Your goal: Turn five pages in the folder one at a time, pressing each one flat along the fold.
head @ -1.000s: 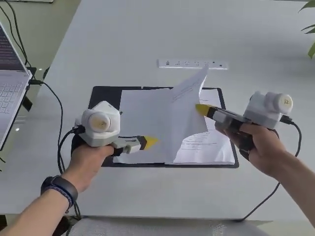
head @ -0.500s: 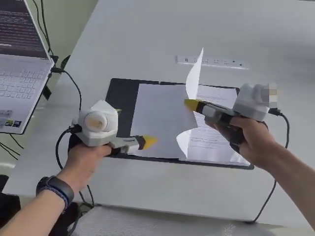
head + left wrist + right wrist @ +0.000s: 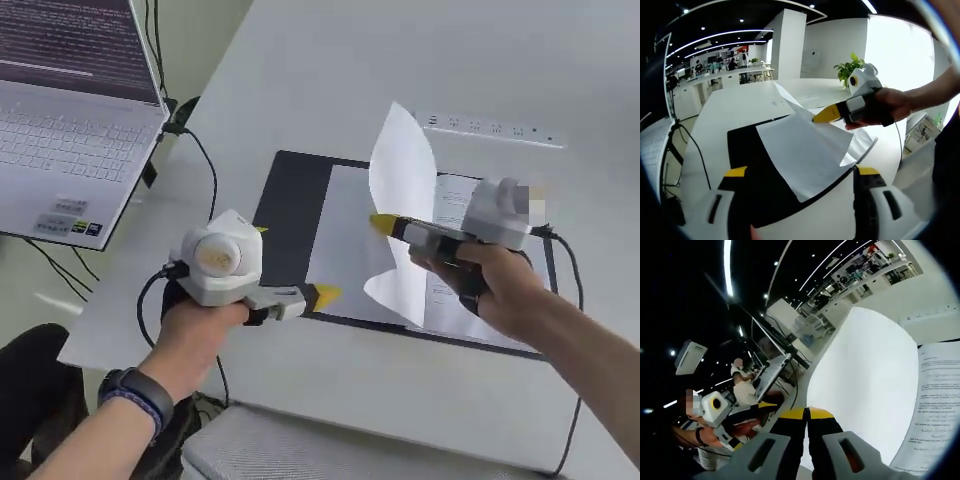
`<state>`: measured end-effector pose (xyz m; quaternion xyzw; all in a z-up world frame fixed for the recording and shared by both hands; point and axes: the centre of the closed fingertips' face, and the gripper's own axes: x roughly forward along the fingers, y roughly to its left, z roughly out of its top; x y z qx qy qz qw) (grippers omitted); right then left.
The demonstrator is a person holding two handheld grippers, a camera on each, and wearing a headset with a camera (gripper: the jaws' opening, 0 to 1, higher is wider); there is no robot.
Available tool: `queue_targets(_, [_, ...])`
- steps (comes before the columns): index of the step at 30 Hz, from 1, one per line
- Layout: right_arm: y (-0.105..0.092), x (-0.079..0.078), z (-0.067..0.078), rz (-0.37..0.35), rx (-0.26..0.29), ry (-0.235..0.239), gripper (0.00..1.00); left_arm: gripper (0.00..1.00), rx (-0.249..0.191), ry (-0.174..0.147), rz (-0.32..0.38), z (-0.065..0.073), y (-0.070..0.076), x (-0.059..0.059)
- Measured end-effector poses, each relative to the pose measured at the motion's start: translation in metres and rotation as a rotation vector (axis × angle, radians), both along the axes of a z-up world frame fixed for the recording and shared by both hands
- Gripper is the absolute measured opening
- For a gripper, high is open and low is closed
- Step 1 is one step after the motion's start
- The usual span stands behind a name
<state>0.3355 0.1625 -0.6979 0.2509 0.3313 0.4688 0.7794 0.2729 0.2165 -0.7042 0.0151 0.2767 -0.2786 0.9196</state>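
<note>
Over the middle of the folder (image 3: 285, 200), my right gripper (image 3: 383, 222) has its yellow-tipped jaws pressed together on the edge of one page (image 3: 402, 170). That page is lifted off the right-hand stack, standing up and bowed, with its lower part curling back down toward the fold. The right gripper view looks past the closed jaws at the page's blank face; a printed sheet (image 3: 940, 390) lies flat just to the right of it.

My left gripper (image 3: 801, 172) has its jaws wide apart and holds nothing. It sits low at the near edge of the folder's left half; I cannot tell whether it touches. The black folder lies open on the white table (image 3: 330, 80), blank sheets on its left side.

Farther out are a power strip (image 3: 490, 128) beyond the folder and an open laptop (image 3: 70, 120) at far left.
</note>
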Motion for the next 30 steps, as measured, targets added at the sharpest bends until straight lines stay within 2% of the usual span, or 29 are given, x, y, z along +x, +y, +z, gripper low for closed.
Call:
queue_targets(8, [0.023, 0.002, -0.034, 0.027, -0.050, 0.071, 0.00, 0.84, -0.027, 0.009, 0.049, 0.000, 0.010, -0.007])
queue_targets(11, [0.027, 0.000, -0.049, 0.029, -0.074, 0.104, 0.00, 0.84, -0.034, 0.011, 0.065, -0.003, 0.016, -0.007])
queue_targets(17, [0.039, -0.003, -0.068, 0.044, -0.099, 0.149, 0.00, 0.84, -0.040, 0.015, 0.085, -0.008, 0.025, -0.006])
queue_targets(22, [0.042, 0.004, -0.093, 0.039, -0.132, 0.200, 0.00, 0.85, -0.047, 0.025, 0.091, -0.013, 0.028, -0.007])
queue_targets(30, [0.039, 0.014, -0.121, 0.024, -0.166, 0.239, 0.01, 0.85, -0.055, 0.040, 0.104, -0.021, 0.030, -0.009])
